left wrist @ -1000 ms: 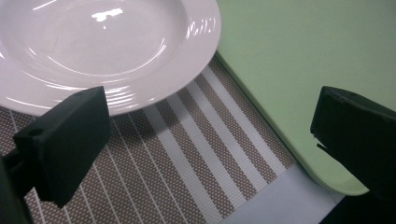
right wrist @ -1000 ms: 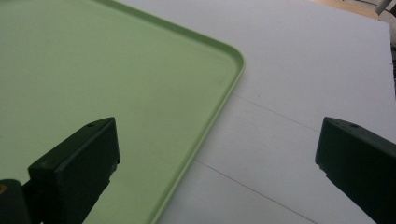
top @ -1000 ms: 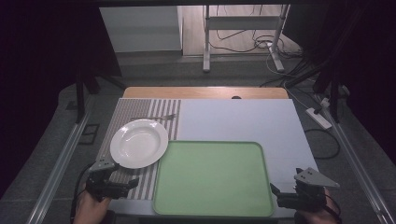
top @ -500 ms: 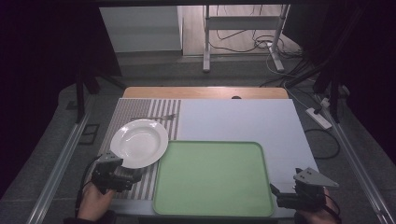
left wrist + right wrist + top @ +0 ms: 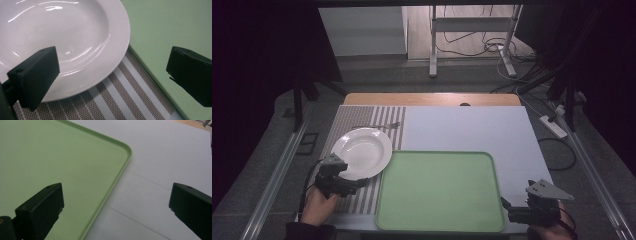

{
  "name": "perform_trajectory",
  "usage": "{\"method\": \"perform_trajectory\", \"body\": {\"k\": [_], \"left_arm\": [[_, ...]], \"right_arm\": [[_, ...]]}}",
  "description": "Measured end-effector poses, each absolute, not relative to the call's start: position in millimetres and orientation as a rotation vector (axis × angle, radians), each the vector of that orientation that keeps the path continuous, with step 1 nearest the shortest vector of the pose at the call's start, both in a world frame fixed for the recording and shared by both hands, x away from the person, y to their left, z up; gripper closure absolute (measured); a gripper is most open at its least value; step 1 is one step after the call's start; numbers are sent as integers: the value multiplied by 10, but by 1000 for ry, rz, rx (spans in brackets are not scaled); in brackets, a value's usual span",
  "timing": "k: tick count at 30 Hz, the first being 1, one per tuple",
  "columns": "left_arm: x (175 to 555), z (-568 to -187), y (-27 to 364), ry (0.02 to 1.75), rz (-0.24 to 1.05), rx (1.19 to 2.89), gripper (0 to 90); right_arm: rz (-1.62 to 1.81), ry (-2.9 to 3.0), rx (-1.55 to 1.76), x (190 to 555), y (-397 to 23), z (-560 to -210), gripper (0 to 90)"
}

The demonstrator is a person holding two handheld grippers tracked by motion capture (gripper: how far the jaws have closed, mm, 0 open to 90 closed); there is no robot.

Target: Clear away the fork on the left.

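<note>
A white deep plate (image 5: pixel 361 151) lies on a brown-and-white striped placemat (image 5: pixel 357 200) at the table's left. My left gripper (image 5: pixel 356 185) is low at the plate's near rim and stands open. In the left gripper view one jaw hangs over the plate (image 5: pixel 62 37) rim and the other over the green tray (image 5: pixel 175 25), with nothing between them at the left gripper (image 5: pixel 113 60). The green tray (image 5: pixel 439 190) is empty. My right gripper (image 5: pixel 508 206) stands open at the tray's near right corner; in its own view the right gripper (image 5: pixel 116 192) straddles the tray (image 5: pixel 62 157) edge.
A fork (image 5: pixel 384 126) lies on the placemat beyond the plate. White table surface (image 5: pixel 472 127) stretches behind and right of the tray, also seen as the white surface (image 5: pixel 162 170). A wooden strip (image 5: pixel 432 99) marks the far edge. Cables and a power strip (image 5: pixel 553 125) lie on the floor.
My left gripper has moved forward and right, up to the plate's near rim. The right gripper has stayed in place.
</note>
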State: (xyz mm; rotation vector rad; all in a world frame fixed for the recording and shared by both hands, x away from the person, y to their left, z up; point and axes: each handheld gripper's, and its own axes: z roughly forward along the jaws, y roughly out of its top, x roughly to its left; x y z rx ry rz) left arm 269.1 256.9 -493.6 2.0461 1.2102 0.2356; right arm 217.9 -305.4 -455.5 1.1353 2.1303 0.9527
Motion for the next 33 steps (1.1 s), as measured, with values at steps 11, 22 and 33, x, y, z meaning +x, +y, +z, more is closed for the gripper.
{"method": "perform_trajectory", "body": {"k": [11,22,33], "left_arm": [[2911,-4937,2499,1178,226,2074,0],[3198,-4945,2466,1167,197,2079,0],[3476,-5002,2462,1200,203,2084,0]], "right_arm": [[952,2132,1136,2181,-3051,-4557,0],[945,2139,1135,2185,-3046,-4559,0],[938,2147,1127,2187,-3042,-4561,0]]}}
